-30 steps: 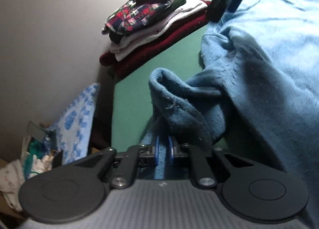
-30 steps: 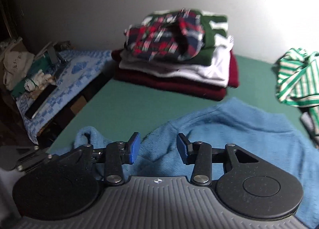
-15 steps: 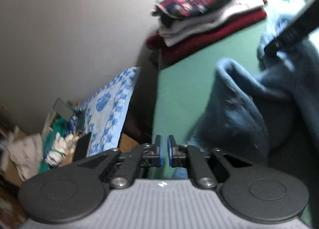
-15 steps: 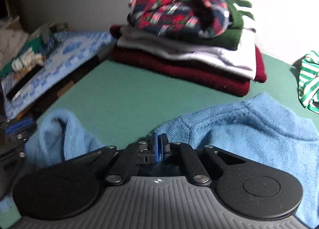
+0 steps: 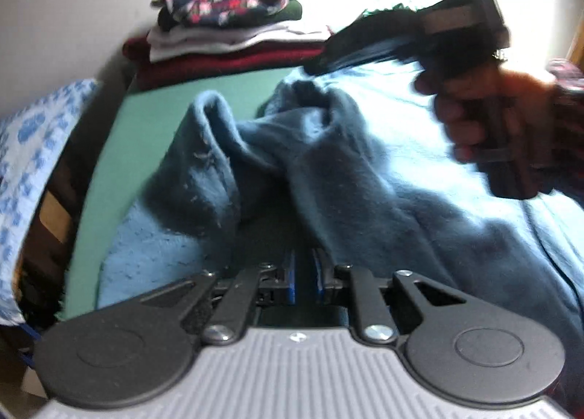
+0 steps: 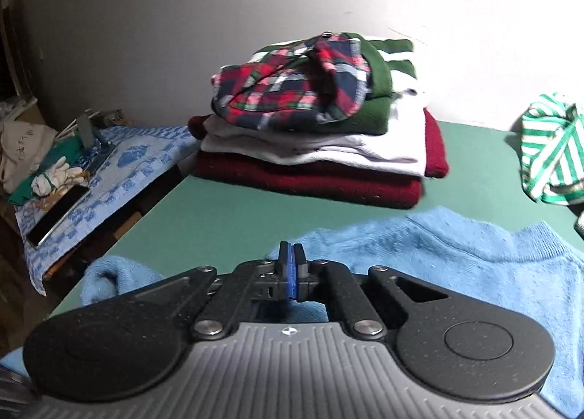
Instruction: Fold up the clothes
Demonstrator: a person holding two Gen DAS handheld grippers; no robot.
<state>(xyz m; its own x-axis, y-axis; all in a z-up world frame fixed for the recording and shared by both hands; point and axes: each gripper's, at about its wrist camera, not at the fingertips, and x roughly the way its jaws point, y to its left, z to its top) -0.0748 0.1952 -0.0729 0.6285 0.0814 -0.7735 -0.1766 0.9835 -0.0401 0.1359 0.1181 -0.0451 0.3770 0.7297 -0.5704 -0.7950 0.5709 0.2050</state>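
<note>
A light blue sweater (image 5: 365, 170) lies spread on the green table (image 6: 219, 214). One part of it is bunched into a raised fold. That fold runs down into my left gripper (image 5: 304, 269), whose jaws are opening with the fabric still between the blue pads. My right gripper (image 6: 291, 265) is shut, its pads together over the sweater (image 6: 456, 265) at its near shoulder edge. No fabric shows between them. In the left wrist view the right gripper (image 5: 321, 61) is blurred, with a hand (image 5: 489, 127) on its handle.
A stack of folded clothes (image 6: 310, 149) with a plaid shirt on top sits at the back by the wall. A green-and-white striped garment (image 6: 547, 149) lies at the far right. Left of the table, a blue patterned cloth (image 6: 120, 170) holds a phone (image 6: 58, 218) and clutter.
My right gripper went from open to shut at the sweater's edge. My left gripper rolled and swung round to face across the sweater, and its pads stand slightly wider apart.
</note>
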